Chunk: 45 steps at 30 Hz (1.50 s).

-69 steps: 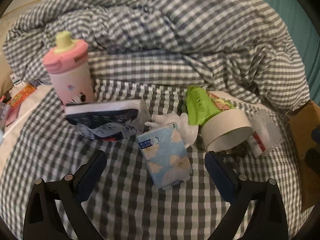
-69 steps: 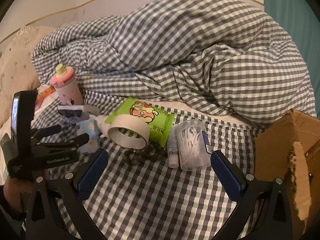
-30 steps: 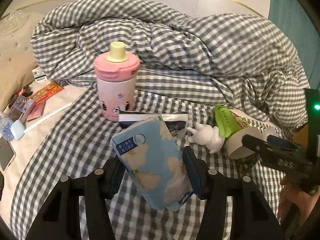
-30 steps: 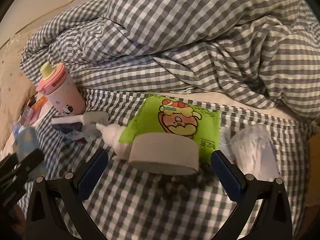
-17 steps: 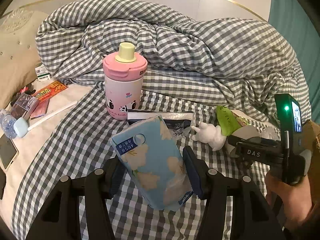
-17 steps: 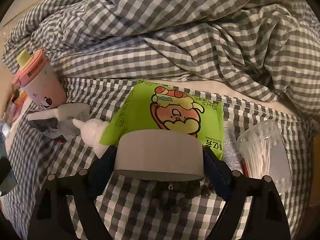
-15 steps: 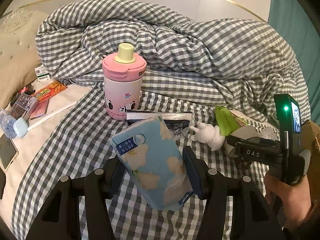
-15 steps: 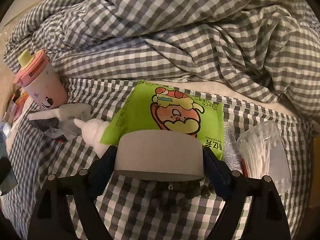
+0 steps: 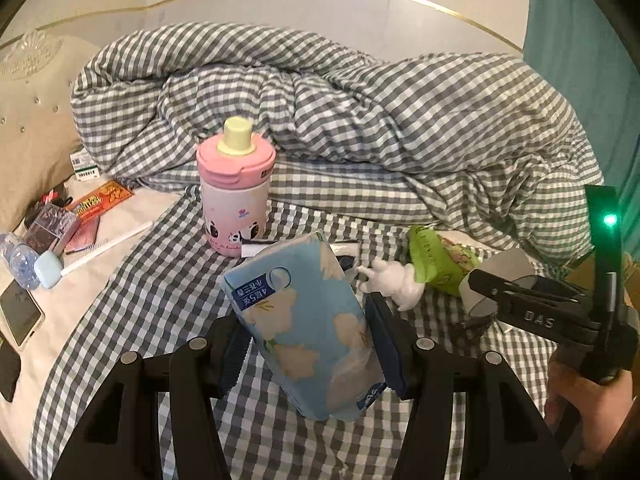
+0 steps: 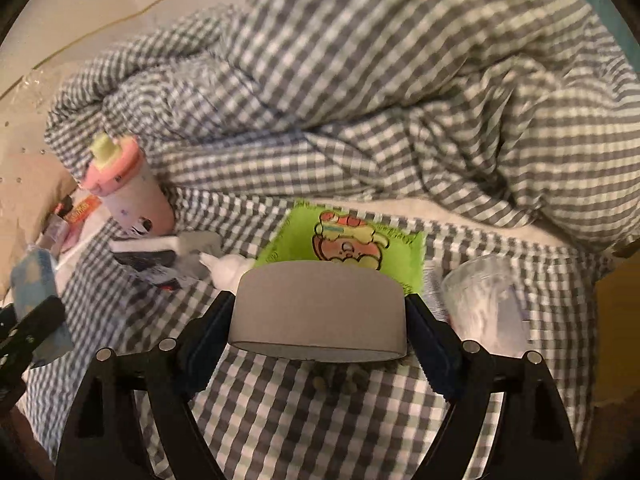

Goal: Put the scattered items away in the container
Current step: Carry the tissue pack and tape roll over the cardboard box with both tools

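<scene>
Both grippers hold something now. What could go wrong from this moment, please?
1. The left gripper pinches the soft blue tissue pack tilted, near its lower half; it may slip or twist out.
2. The right gripper clamps the tape roll only at its sides; it may pop free while carried.
3. The pink bottle stands upright on soft bedding; a bump may topple it.

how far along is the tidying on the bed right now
Nothing visibly packed yet; the container isn't clearly in view. In hand: left gripper shut on the tissue pack, right gripper shut on the tape roll. Left on the bed: pink bottle, green packet, white figurine, swab box.
</scene>
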{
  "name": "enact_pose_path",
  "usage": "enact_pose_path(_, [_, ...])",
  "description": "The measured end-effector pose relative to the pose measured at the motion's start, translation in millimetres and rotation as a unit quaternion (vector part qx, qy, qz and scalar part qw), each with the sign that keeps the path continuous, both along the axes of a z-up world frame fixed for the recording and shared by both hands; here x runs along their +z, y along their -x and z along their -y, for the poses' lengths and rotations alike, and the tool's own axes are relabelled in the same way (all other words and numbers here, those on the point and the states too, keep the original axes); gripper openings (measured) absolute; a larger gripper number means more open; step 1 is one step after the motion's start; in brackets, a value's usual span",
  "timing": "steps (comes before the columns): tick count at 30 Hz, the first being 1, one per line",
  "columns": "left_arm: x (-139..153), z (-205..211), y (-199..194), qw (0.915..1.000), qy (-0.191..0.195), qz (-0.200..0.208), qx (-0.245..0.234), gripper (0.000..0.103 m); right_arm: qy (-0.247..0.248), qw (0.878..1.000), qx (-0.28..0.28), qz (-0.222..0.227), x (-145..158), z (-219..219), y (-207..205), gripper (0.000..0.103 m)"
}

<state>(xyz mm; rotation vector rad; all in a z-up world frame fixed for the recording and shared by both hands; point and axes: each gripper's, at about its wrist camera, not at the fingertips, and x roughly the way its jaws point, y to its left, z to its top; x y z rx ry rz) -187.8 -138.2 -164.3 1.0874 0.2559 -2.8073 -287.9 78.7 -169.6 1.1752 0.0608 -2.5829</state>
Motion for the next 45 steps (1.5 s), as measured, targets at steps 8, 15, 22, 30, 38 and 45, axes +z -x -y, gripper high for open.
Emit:
enact_pose_path(8, [35.6, -17.3, -20.5, 0.9996, 0.006, -0.026, -0.007, 0.057, 0.014, 0.998, -0.008, -0.057, 55.1, -28.8, -46.3, 0.083])
enact_pose_path(15, [72.0, -40.9, -47.6, 0.9982, 0.008, -0.057, -0.018, 0.057, 0.019, 0.994, -0.021, -0.110, 105.2, -60.9, -95.2, 0.083])
enact_pose_path(22, [105.5, -73.8, -77.8, 0.9954, 0.016, -0.087, -0.036, 0.057, 0.025, 0.987, -0.034, -0.154, 144.3, -94.2, -146.4, 0.083])
enact_pose_path(30, [133.8, -102.4, -106.6, 0.9920, 0.024, -0.113, -0.052, 0.057, 0.020, 0.980, -0.050, -0.190, 169.5, -120.6, -189.4, 0.084])
enact_pose_path(38, [157.3, -128.5, -126.4, 0.9876, 0.031, -0.137, -0.070, 0.057, 0.025, 0.974, -0.071, -0.213, 188.7, -151.2, -222.6, 0.084])
enact_pose_path(45, [168.2, -154.6, -137.0, 0.9838, 0.034, -0.150, -0.092, 0.057, 0.012, 0.969, -0.096, -0.228, 198.0, -175.5, -238.1, 0.084])
